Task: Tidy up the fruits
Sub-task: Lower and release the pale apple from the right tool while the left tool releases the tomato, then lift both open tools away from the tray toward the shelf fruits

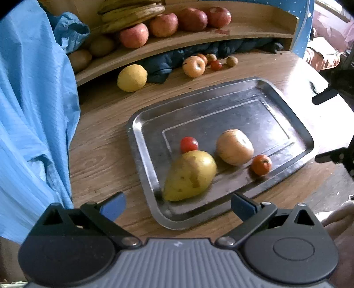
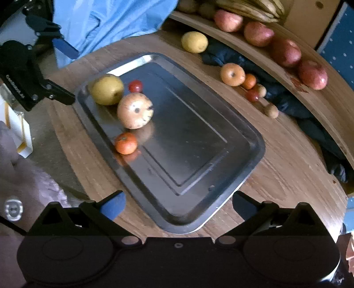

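Both grippers stood wide apart and empty above the wooden table (image 1: 104, 155), angled steeply down. Left gripper (image 1: 177, 207) hung over the near corner of the metal tray (image 1: 141, 141); right gripper (image 2: 179, 207) hung over the opposite, bare end of that tray (image 2: 250, 141).

Behind the tray a curved wooden shelf (image 1: 199, 38) held red apples (image 1: 133, 35) under a bunch of bananas (image 1: 132, 13), with a dark cloth (image 1: 159, 66) bunched beneath it. Loose on the table by the cloth lay a lemon (image 1: 132, 78), a pale apple (image 1: 194, 66) and a few small fruits beside it, all well apart from either gripper.

On the tray four fruits were gathered at the end nearest the left gripper. A yellow pear (image 1: 190, 176) lay on its side just ahead of the left fingers, its long axis slanting from the tray's near corner up toward the middle, narrow end closest to the gripper. Just beyond were a pale round apple (image 1: 235, 147), a small orange fruit (image 1: 261, 164) and a red tomato (image 1: 189, 144) touching the pear.

Judged from this, the loose fruit by the cloth remained to be gathered, and the right gripper, with the open tray end before it, looked somewhat better placed to reach the small cluster, the left to reach the lemon.
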Demonstrator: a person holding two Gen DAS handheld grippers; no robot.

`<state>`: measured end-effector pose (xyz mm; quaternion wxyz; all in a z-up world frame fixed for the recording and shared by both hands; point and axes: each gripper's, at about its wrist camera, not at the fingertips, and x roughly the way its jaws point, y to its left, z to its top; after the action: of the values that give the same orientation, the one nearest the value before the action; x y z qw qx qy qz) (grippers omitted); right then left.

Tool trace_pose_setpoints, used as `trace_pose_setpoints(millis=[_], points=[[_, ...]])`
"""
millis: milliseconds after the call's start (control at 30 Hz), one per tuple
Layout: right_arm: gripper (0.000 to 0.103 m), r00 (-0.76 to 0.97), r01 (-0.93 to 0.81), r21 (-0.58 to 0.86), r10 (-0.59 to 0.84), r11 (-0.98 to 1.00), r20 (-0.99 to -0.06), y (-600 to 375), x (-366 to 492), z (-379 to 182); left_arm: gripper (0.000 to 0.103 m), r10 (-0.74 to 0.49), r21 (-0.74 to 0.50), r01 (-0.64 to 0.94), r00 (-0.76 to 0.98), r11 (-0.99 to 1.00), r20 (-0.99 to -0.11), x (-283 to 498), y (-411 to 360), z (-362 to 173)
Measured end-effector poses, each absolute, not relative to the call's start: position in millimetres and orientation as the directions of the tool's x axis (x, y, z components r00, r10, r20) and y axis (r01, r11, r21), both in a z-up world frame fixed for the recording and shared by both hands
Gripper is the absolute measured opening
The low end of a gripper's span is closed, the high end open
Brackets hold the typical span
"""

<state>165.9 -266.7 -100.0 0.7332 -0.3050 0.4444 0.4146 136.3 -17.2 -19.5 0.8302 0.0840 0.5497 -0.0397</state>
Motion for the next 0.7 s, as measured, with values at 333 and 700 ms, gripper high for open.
trace_pose_setpoints(millis=[333,700], points=[[0.102,0.306,-0.854,-0.110,0.319,0.509,-0.897,-261.0,183.7,-98.4,0.103,0.051,0.130,0.169,0.405,0.977,-0.913,159.5,-5.7,-13.0],[0.102,0.360,-0.820,-0.141,0.309,0.554,-0.880,-243.7,208.8,-93.0,0.103,0.035,0.118,0.162,0.444,0.980,-0.895,195.0,8.4,-11.4]])
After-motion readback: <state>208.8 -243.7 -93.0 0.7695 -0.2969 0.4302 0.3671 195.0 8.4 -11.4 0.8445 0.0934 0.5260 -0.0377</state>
